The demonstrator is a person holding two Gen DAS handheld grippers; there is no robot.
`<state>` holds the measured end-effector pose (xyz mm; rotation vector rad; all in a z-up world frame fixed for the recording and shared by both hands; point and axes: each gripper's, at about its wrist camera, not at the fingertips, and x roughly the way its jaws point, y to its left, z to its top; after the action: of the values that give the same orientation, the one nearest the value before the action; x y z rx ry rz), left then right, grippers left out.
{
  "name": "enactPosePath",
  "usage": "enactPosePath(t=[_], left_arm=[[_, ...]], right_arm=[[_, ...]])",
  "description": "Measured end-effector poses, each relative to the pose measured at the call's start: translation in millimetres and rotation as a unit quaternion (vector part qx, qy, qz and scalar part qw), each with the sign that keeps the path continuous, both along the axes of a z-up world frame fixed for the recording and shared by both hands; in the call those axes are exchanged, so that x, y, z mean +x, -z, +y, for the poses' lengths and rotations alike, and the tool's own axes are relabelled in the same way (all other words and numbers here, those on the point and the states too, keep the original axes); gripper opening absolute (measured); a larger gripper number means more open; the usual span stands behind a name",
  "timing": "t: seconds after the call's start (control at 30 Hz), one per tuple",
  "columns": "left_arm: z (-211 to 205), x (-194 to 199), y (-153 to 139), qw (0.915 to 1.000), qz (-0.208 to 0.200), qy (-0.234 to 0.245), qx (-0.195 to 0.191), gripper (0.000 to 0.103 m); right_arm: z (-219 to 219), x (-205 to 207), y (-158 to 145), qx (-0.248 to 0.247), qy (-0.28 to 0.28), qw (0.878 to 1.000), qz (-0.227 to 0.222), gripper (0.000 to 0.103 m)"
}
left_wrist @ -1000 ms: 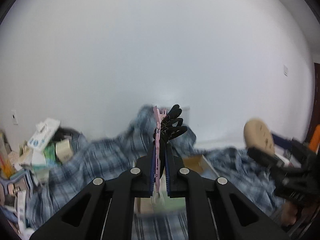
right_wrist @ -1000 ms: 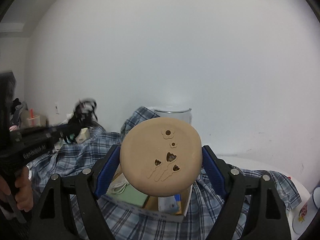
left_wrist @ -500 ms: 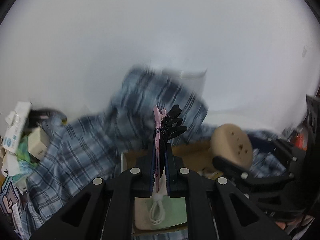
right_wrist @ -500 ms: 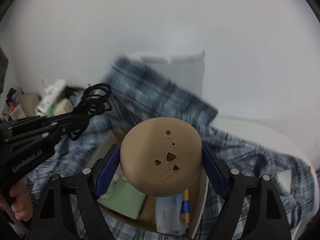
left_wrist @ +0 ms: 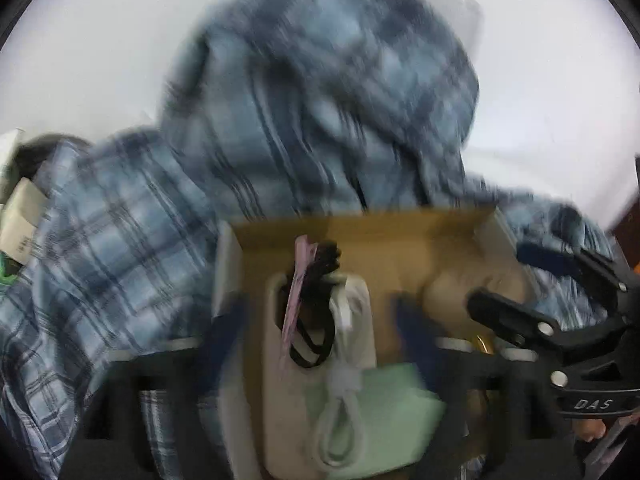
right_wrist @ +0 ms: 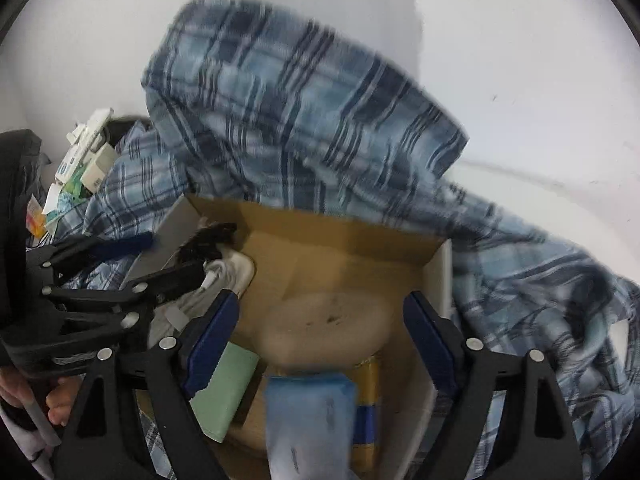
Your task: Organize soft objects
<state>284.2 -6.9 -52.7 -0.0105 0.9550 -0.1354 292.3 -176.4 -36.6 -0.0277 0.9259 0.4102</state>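
Cardboard box point(right_wrist: 340, 240) | left gripper point(left_wrist: 320, 320) opening (hair clips point(left_wrist: 312, 276) freed) | right gripper point(right_wrist: 320, 320) opening, tan cushion point(right_wrist: 324, 328) freed

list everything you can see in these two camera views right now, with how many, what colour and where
cardboard box: one, brown, centre, open.
round pad: one, tan, in the box between the right fingers, untouched.
hair clips: black and pink, in the box's left part.
white cable: one, coiled, on a pale pouch.
green packet: one, in the box.
blue packet: one, box front.
plaid cloth: one, blue, around the box.
small cartons: several, far left.
left gripper: black, opening.
right gripper: black, opening.
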Motion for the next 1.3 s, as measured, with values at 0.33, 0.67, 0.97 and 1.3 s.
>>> enactPosePath(t=[0.33, 0.67, 0.97, 1.3], left_arm=[[17.7, -45.5, -87.7, 0.9849, -0.169, -0.034, -0.013, 0.092], [13.8, -182.4, -161.2, 0.9186, -0.395, -0.016, -0.013, 0.103], [19.7, -255.7, -111.7, 0.8952, -0.444, -0.03, 0.025, 0.103], [24.6, -257.3, -59.0, 0.9039, -0.428, 0.007, 0.009, 0.103]], right_arm=[[-23.0, -60.3, -101.3, 0.008, 0.023, 0.986, -0.167, 0.102], [-35.9, -181.8, -139.7, 0.047, 0.082, 0.934, -0.344, 0.103], [-50.3, -238.6, -93.5, 0.059, 0.102, 0.912, -0.393, 0.103], [-44.7, -249.9, -51.9, 0.027, 0.093, 0.908, -0.408, 0.103]])
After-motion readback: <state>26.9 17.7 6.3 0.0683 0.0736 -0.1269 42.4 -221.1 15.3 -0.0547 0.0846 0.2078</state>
